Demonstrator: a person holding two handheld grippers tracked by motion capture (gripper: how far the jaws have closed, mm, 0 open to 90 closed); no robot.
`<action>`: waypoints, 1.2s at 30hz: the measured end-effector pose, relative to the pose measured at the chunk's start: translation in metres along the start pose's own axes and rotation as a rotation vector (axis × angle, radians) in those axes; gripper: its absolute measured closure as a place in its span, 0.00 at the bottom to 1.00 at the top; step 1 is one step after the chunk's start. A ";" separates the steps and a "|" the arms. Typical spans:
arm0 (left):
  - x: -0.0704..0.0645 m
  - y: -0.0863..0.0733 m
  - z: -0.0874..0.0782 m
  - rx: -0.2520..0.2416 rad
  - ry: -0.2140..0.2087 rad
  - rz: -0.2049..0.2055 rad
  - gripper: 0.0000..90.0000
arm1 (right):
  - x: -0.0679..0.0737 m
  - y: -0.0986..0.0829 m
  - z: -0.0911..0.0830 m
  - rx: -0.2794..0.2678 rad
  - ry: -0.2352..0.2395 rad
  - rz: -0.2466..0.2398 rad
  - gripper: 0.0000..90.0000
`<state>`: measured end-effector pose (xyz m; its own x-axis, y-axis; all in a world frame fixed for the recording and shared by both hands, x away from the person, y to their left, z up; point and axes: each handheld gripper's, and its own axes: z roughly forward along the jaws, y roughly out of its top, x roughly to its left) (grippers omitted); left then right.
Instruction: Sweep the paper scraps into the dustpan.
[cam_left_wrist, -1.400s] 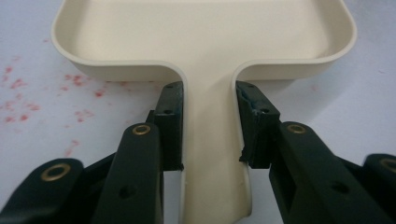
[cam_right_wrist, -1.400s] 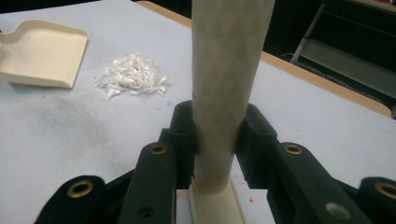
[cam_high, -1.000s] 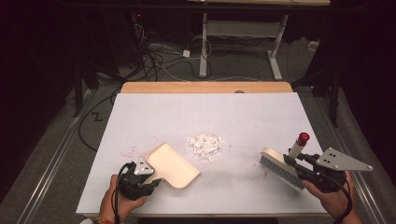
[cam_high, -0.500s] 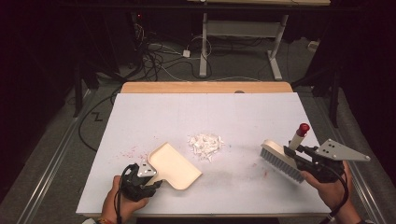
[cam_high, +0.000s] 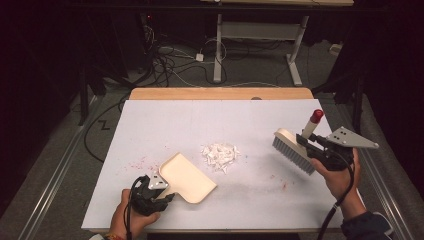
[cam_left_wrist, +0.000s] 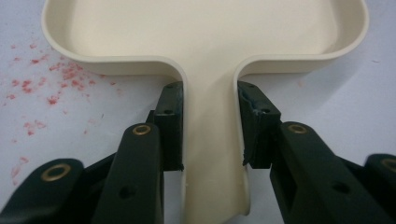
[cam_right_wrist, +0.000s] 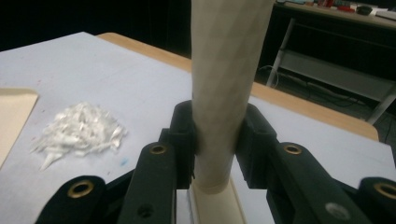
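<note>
A cream dustpan (cam_high: 186, 177) lies flat on the white table top (cam_high: 200, 125), its mouth turned toward a small heap of white paper shreds (cam_high: 220, 155). My left gripper (cam_high: 161, 192) is shut on the dustpan's handle (cam_left_wrist: 211, 140), one jaw pad on each side. At the right, my right gripper (cam_high: 306, 142) is shut on the cream handle (cam_right_wrist: 224, 93) of a hand brush (cam_high: 292, 150) that has grey bristles and a red tip. The brush hangs above the table, to the right of the shreds (cam_right_wrist: 79, 130).
Red specks (cam_left_wrist: 51, 84) dot the table left of the dustpan, and a few more lie near the brush. A wooden strip (cam_high: 220, 93) runs along the far edge. Cables and desk legs (cam_high: 217, 45) stand on the dark floor beyond.
My right gripper has lifted the brush and carried it slightly away from me. The left gripper and dustpan have barely shifted.
</note>
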<state>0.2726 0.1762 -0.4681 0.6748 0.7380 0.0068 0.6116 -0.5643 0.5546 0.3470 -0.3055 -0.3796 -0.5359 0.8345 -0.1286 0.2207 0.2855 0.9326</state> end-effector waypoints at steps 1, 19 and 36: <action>0.000 0.000 0.001 0.004 0.001 0.004 0.71 | -0.001 0.002 0.005 -0.006 -0.001 -0.012 0.79; 0.002 0.003 0.009 0.028 -0.020 0.003 0.71 | 0.013 0.030 0.110 0.046 0.030 -0.005 0.79; 0.003 0.006 0.011 0.024 -0.026 0.006 0.70 | 0.078 0.037 0.174 0.034 0.050 -0.065 0.79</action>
<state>0.2832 0.1711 -0.4741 0.6886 0.7250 -0.0119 0.6171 -0.5774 0.5345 0.4552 -0.1480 -0.4140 -0.5896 0.7895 -0.1705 0.2114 0.3546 0.9108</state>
